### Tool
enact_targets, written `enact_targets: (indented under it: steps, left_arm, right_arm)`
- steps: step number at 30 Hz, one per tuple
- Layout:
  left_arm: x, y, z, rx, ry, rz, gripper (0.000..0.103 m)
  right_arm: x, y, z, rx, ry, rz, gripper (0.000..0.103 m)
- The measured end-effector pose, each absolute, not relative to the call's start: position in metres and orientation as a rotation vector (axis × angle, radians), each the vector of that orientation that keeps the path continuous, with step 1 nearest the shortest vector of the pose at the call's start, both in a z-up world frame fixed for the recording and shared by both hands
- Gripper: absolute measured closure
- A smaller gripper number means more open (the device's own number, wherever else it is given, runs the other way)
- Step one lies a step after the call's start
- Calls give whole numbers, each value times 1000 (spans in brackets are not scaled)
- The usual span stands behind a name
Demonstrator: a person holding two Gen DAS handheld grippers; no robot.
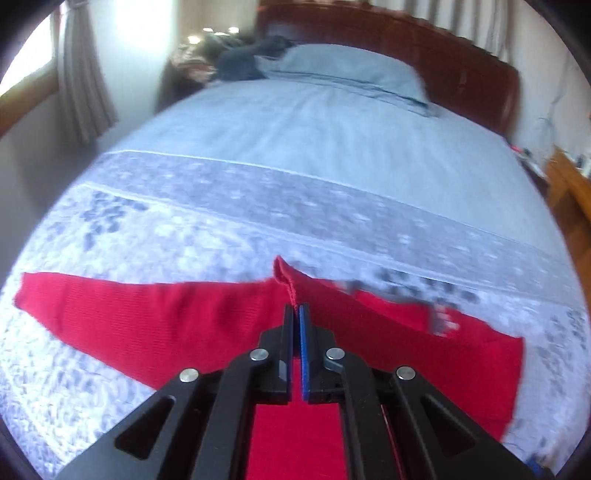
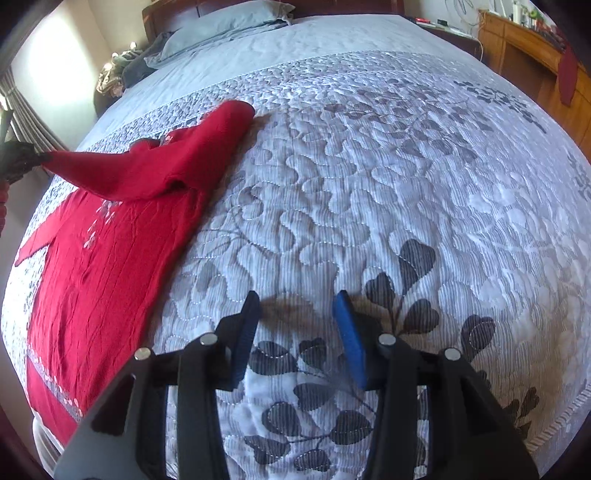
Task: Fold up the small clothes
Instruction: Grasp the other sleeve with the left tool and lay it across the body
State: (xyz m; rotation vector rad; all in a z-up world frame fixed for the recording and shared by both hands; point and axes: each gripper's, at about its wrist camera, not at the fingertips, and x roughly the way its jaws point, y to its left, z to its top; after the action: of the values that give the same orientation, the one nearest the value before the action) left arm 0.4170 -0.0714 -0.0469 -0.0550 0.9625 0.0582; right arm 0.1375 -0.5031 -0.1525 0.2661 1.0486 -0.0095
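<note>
A red garment (image 2: 110,240) is spread at the nine o'clock side of the quilted bed (image 2: 369,184) in the right wrist view, one sleeve (image 2: 207,147) drawn across its body. A hemmed edge of it (image 1: 286,280) is pinched in the left tongs (image 1: 297,308), which are clamped together on the cloth, probably so that part can be carried over for a fold. The right tongs (image 2: 295,306) are held apart over bare quilt at six o'clock, gripping nothing, seemingly kept clear until needed. A pillow (image 2: 225,22) is seen at twelve o'clock.
</note>
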Motion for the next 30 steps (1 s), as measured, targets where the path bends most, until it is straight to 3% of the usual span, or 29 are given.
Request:
enact_targets:
  steps: [9,14,16,18,20,22,25,30]
  left_arm:
    - [428,-25,-124,-129,1113,80,100]
    - [424,-30,-149,-121,1145,38,100]
    - [421,-30,-149,-124,1146,20,100]
    - [421,-27,-148,-143,1148,4,99]
    - [421,-23,-149,-153,1151,-7,99]
    - [421,-20,-151,-154,1157,-15,96]
    - [421,-13,-157,-144,1167,-18,94]
    - [421,3,-173,-160,1182,-4,88]
  right_arm:
    - [181,-481,-130,242,1072,53,59]
    - [264,-466,-126,345,1180,152,51]
    - [290,-461,-134,373,1238,150,43]
    - [311,-453,-146,356,1304,122,43]
    - [324,-445,-158,304,1368,94,56]
    - [327,-442,-167,317,1399,95,92]
    - [324,-448,-162,321,1376,124,97]
    - [326,-465,-177,372,1407,104,95]
